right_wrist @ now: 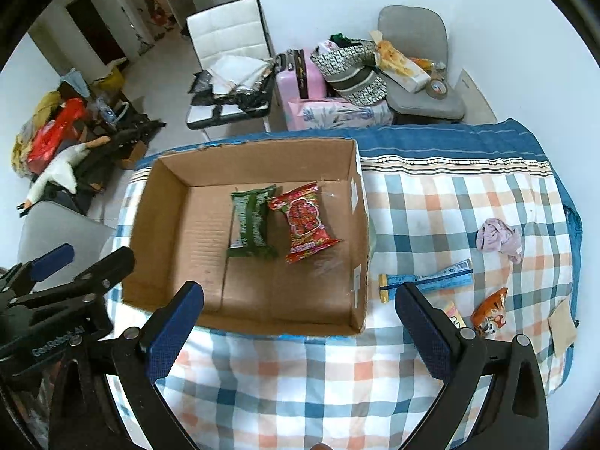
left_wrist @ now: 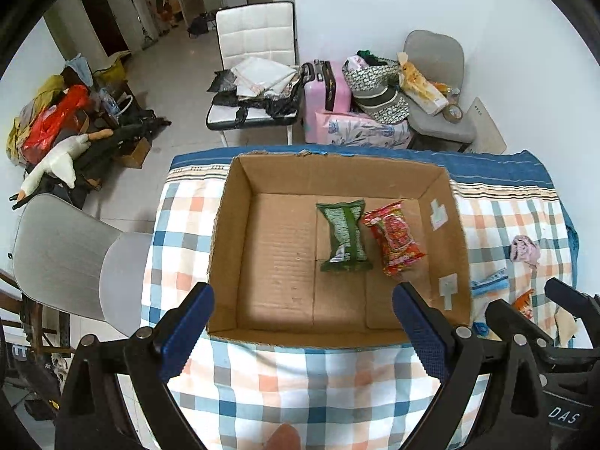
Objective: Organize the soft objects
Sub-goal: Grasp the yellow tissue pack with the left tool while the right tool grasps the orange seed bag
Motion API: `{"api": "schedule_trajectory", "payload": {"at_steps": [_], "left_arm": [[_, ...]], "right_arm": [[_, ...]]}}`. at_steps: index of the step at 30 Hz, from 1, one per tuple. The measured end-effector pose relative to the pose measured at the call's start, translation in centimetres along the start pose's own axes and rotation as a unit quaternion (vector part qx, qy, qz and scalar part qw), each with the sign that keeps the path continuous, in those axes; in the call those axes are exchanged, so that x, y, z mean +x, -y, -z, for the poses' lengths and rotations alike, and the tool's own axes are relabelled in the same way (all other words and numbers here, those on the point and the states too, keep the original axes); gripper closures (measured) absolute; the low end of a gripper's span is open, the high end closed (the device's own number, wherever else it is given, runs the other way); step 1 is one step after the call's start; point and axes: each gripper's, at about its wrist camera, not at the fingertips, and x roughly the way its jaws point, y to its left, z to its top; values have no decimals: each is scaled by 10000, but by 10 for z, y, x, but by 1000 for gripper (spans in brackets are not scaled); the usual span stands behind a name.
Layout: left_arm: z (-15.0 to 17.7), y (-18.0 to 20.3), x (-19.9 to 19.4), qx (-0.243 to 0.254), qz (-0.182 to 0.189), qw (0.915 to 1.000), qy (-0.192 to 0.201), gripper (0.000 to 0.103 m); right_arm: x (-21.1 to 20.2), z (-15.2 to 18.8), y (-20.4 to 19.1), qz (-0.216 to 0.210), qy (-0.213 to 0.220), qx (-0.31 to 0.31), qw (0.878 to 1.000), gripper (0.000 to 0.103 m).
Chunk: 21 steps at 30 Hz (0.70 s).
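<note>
Brown cardboard box [right_wrist: 337, 315] holds a green [right_wrist: 250, 225] and a red snack packet [right_wrist: 305, 227]. Both grippers, left [left_wrist: 303, 333] and right [right_wrist: 300, 333], hover wide open and empty; next, I judge, the right must reach the crumpled lilac cloth [right_wrist: 498, 239].

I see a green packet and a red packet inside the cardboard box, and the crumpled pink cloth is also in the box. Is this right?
Not quite. The green packet and red packet are inside the cardboard box, but the crumpled pink cloth lies outside it, on the checked cover to the box's right. The right wrist view shows this.

One box [right_wrist: 360, 202]; two packets inside [right_wrist: 252, 225] [right_wrist: 305, 223]; one cloth [right_wrist: 498, 238].
</note>
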Motion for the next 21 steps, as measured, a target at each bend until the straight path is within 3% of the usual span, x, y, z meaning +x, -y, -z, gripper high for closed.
{"api": "schedule_trajectory", "payload": {"at_steps": [5,9,16,21], "left_arm": [[0,37,-25,263,70,9994,233,6],[3,83,-27,476,265,9983,190,6],[37,201,20,858,893,9899,-689,6],[63,267,83,624,1133,9772,-1685,6]], "right_arm": [[-27,11,28,-140,233,236,9994,0],[-47,24,83,-200,558,759,9953,0],[-51,52,212,224,249,1552,9873,0],[-26,74,301,407,-239,2007,9785,0]]}}
